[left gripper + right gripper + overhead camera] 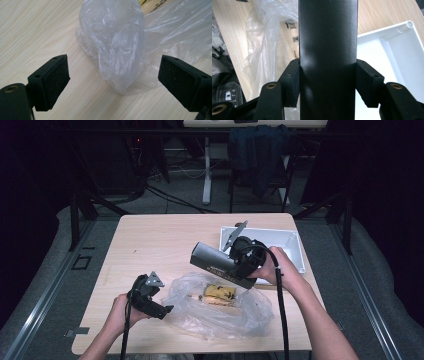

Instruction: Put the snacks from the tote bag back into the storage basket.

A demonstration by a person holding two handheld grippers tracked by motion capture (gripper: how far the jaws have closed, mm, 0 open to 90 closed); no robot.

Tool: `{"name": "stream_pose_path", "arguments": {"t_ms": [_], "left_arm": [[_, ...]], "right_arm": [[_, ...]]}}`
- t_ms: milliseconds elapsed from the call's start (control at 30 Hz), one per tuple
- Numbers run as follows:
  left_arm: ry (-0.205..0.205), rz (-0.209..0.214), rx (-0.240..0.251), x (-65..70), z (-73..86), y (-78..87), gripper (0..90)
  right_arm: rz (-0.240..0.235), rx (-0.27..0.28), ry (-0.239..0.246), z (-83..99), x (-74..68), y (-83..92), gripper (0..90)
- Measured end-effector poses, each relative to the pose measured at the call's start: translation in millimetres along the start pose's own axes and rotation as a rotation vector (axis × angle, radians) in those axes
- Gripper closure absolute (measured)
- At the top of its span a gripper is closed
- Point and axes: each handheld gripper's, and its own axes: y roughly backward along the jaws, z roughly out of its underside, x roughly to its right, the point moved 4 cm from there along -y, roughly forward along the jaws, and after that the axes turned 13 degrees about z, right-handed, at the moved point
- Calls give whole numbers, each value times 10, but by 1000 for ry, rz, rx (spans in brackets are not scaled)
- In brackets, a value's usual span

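Black, rigid rectangular tube [220, 262], likely hefty, slick-faced: clamped mid-length between right gripper [327, 80] pads. Left gripper [113, 80] spread wide, flimsy plastic bag [115, 42] just ahead, unpinched.

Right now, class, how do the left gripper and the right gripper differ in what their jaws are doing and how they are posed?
The left gripper stands open, jaws wide apart with nothing pressed between them, facing the clear plastic bag; the right gripper is clamped on a dark rectangular box. The left gripper sits low beside the bag on the wooden table; the right is lifted above it, near the white tray. Both have black padded jaws.
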Motion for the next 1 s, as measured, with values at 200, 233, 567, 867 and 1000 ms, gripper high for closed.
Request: {"name": "stream_pose_path", "arguments": {"t_ms": [200, 233, 567, 867, 1000], "left_arm": [[11, -2, 12, -14, 25, 67, 80], [9, -3, 10, -19, 29, 78, 78], [38, -10, 26, -78, 127, 138, 72], [65, -22, 43, -137, 192, 170, 66], [71, -21, 48, -166, 218, 185, 61]], "right_arm": [[11, -8, -1, 84, 143, 18, 428], [14, -9, -2, 99, 168, 19, 428], [32, -44, 11, 301, 467, -1, 429], [43, -63, 36, 505, 735, -164, 429], [53, -80, 50, 605, 856, -285, 429]]}}
